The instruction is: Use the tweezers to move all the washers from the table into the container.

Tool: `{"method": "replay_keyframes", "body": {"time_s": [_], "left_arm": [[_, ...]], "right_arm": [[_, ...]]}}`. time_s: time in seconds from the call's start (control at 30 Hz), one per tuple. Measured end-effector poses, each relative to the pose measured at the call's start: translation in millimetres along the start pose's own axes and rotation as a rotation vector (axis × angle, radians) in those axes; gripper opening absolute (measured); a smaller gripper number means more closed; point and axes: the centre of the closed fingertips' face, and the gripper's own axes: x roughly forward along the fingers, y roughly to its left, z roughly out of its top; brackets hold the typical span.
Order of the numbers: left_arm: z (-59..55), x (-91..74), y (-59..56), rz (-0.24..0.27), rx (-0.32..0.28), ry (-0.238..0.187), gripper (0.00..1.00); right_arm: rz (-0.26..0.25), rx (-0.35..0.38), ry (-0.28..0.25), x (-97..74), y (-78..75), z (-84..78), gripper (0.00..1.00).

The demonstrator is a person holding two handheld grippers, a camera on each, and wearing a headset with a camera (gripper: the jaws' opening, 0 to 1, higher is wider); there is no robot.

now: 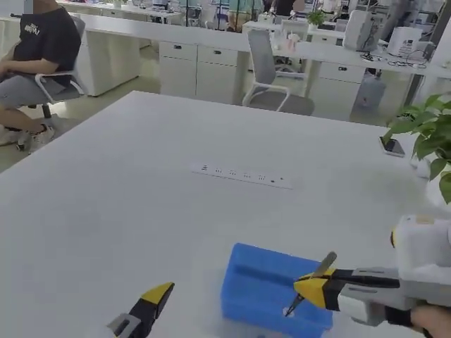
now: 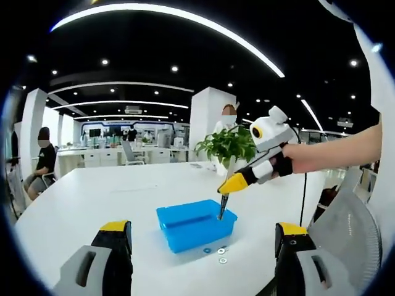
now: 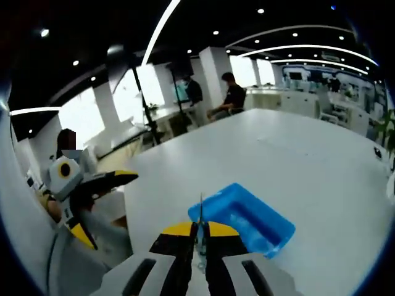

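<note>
Your right gripper (image 3: pixel 199 230) has its jaws clamped tight on the tweezers (image 3: pixel 200 213). The tweezer tips point down inside the blue container (image 1: pixel 239 292). Whether a washer sits between those tips, I cannot tell.

Your left gripper (image 2: pixel 202 227) hangs low and to the left of the container, jaws spread wide with nothing between them. In the left gripper view three washers (image 2: pixel 222 260) lie close together on the table (image 1: pixel 141 183), just beside the container's near wall.

The table is a broad, plain white surface. A white power strip (image 1: pixel 242 176) lies flat across its middle, well apart from the container. A leafy green plant (image 1: pixel 426 134) stands at the table's right side.

Beyond the table it's an open office. There are rows of white desks (image 1: pixel 204 67) and a grey office chair (image 1: pixel 271 81) near them. A person (image 1: pixel 42 42) in a dark shirt sits at the far left. Overhead, in the gripper views, long curved light strips (image 2: pixel 185 18) and small round spots run across a dark ceiling.
</note>
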Motion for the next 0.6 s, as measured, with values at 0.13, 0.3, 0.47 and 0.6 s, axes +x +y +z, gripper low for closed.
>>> {"method": "replay_keyframes", "body": {"time_s": [0.13, 0.3, 0.47, 0.6], "left_arm": [[-0.1, 0.5, 2.3, -0.003, -0.039, -0.016, 0.99], [-2.9, 0.5, 1.1, -0.006, -0.018, -0.005, 0.99], [-5.3, 0.7, 0.3, -0.008, -0.01, 0.012, 0.99], [-8.5, 1.1, 1.8, 0.003, 0.012, 0.033, 0.99]], "right_arm": [[-0.051, 0.019, 0.01, 3.6, -20.7, -0.7, 0.03], [-0.123, 0.068, 0.034, 15.1, -49.5, -11.2, 0.03], [-0.146, 0.06, 0.076, 25.9, -59.2, -18.1, 0.03], [-0.168, 0.056, 0.109, 32.8, -64.9, -25.0, 0.03]]}}
